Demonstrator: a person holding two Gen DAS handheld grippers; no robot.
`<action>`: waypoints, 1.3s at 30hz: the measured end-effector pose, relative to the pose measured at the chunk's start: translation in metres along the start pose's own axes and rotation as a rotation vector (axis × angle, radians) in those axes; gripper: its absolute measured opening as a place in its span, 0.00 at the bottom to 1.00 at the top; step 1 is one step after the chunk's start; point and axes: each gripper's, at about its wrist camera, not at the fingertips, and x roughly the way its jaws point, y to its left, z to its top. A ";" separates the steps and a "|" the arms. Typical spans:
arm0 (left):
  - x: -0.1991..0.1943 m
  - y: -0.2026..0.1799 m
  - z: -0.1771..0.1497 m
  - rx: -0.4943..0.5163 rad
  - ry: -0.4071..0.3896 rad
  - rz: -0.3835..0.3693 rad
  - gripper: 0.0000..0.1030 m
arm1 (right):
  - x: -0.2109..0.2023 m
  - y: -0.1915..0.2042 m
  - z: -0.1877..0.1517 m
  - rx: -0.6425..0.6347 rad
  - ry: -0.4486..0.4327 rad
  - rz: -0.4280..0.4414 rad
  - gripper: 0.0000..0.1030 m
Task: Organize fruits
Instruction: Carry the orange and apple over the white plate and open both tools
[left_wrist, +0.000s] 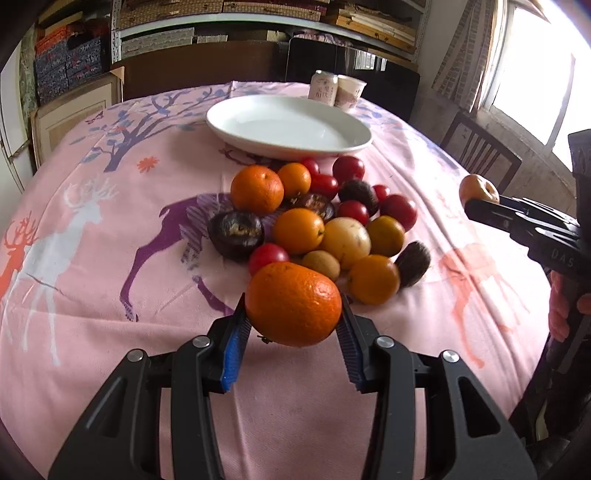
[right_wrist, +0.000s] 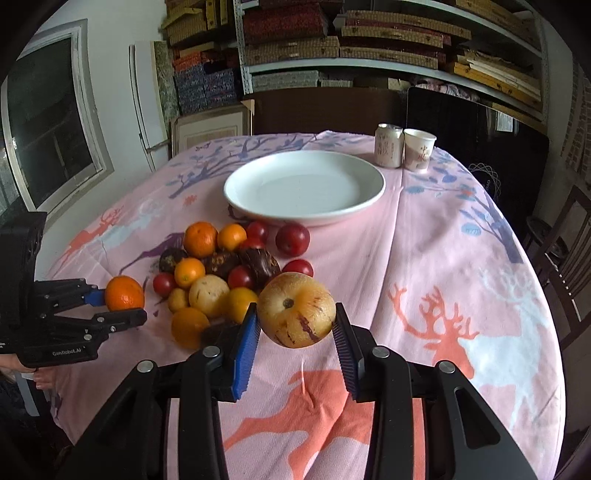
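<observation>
fruits (left_wrist: 317, 221) piled just before white plate (left_wrist: 288, 127); orange (left_wrist: 293, 304) clamped in left tool (left_wrist: 293, 325), striped yellow fruit (right_wrist: 295, 309) in right tool (right_wrist: 295, 332). transport step; next, both carried over to plate.

pink tablecloth (right_wrist: 436, 236) with deer and tree print covers the table. drink can (right_wrist: 388, 146) stands at the cloth's far edge, paper cup (right_wrist: 418, 149) just right of the can, touching or nearly so. behind the can, metal shelves (right_wrist: 332, 48) stacked with patterned boxes and flat woven cases. framed panel (right_wrist: 210, 129) leans left of the can, against the wall. dark wooden chair (left_wrist: 480, 149) right of the can, beside a bright window (left_wrist: 539, 74).
</observation>
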 end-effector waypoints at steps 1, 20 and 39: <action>-0.003 -0.002 0.003 0.018 -0.017 0.025 0.42 | -0.001 -0.001 0.004 0.010 -0.004 0.001 0.39; 0.052 0.026 0.155 0.031 -0.100 0.234 0.43 | 0.083 -0.035 0.122 0.038 -0.051 -0.003 0.39; 0.119 0.035 0.186 -0.033 -0.181 0.373 0.43 | 0.170 -0.038 0.141 0.023 0.029 -0.016 0.39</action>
